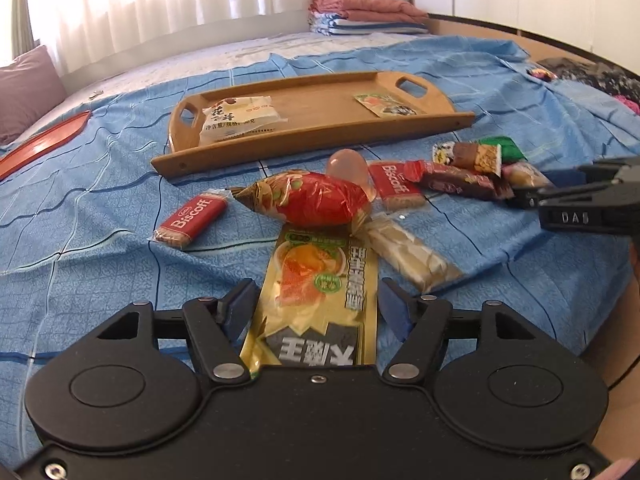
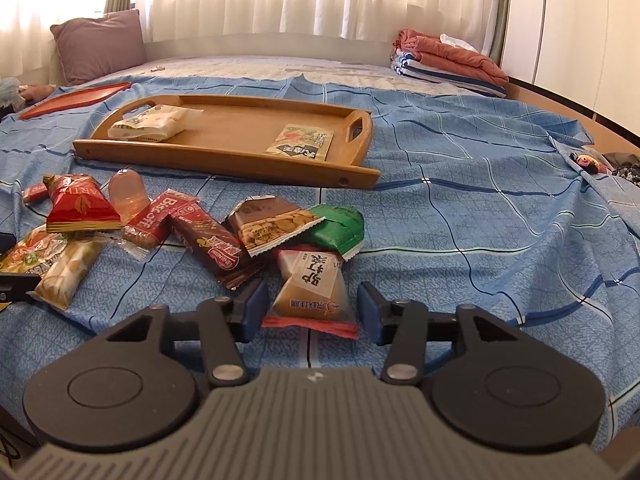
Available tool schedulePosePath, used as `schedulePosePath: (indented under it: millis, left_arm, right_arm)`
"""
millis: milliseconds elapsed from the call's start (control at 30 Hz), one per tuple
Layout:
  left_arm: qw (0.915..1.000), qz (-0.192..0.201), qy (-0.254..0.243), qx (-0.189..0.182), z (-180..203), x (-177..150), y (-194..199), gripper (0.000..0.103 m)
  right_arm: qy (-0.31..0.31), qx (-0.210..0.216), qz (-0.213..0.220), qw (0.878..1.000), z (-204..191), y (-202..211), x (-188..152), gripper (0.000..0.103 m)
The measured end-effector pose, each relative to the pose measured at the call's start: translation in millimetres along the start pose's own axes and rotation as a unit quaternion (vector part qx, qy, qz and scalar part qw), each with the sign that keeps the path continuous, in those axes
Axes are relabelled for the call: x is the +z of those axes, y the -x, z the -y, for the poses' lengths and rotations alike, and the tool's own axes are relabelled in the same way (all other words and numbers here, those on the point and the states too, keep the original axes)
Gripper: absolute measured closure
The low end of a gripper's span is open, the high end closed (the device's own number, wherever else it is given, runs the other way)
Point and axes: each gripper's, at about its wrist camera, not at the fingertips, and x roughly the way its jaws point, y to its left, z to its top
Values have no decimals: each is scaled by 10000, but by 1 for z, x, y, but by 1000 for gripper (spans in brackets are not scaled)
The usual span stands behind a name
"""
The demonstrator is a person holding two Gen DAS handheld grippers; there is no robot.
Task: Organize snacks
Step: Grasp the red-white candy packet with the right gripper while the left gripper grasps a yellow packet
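Bed with blue checked cotton sheet [image 2: 460,216], creased. Oblong wooden tray [image 2: 240,120] mid-bed holds two packets. Left gripper [image 1: 316,304] spread wide astride a glossy yellow sachet [image 1: 316,280]; right gripper [image 2: 312,308] likewise agape around a tan pillow-shaped snack packet [image 2: 312,284], gripping nothing.

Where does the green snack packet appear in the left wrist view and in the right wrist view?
Left wrist view: green snack packet at right of centre, behind the peanut bar.
Right wrist view: green snack packet at centre, right of the peanut packet.
Shared landmark: wooden tray, lying beyond the packet in both.
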Motion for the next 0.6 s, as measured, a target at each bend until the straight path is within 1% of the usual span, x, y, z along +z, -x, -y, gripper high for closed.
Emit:
schedulePosePath:
  millis: [100,133,167,200,300,433,500,600]
  left_arm:
    - [9999,-2,118,27,1,0,1,40]
    - [9999,-19,133,16,1,1,3,41]
    - [9998,-9,184,-7,-1,1,5,45]
    - [9997,6,253,-28,-2,2,8,47]
    - [9993,21,357,-54,-7,5,15,49]
    - [9992,181,331,145,-6,3,28,50]
    - [9990,196,386,69,-5,1,32,51]
    - [9987,250,435,-8,-2,1,39,52]
  right_arm:
    - [-3,-25,22,10000,-2,-1,0,38]
    - [-11,-32,32,10000,-2,-1,1,44]
    - [-47,14,41,10000,-2,1,1,52]
    - [-103,46,45,9999,-2,3,1,54]
    - [-199,49,114,9997,-3,11,0,55]
    - [-575,87,191,9981,-2,23,-5,55]
    - [-748,201,198,9968,-5,28,-9,55]
    - [-777,323,256,9961,-12,36,-9,55]
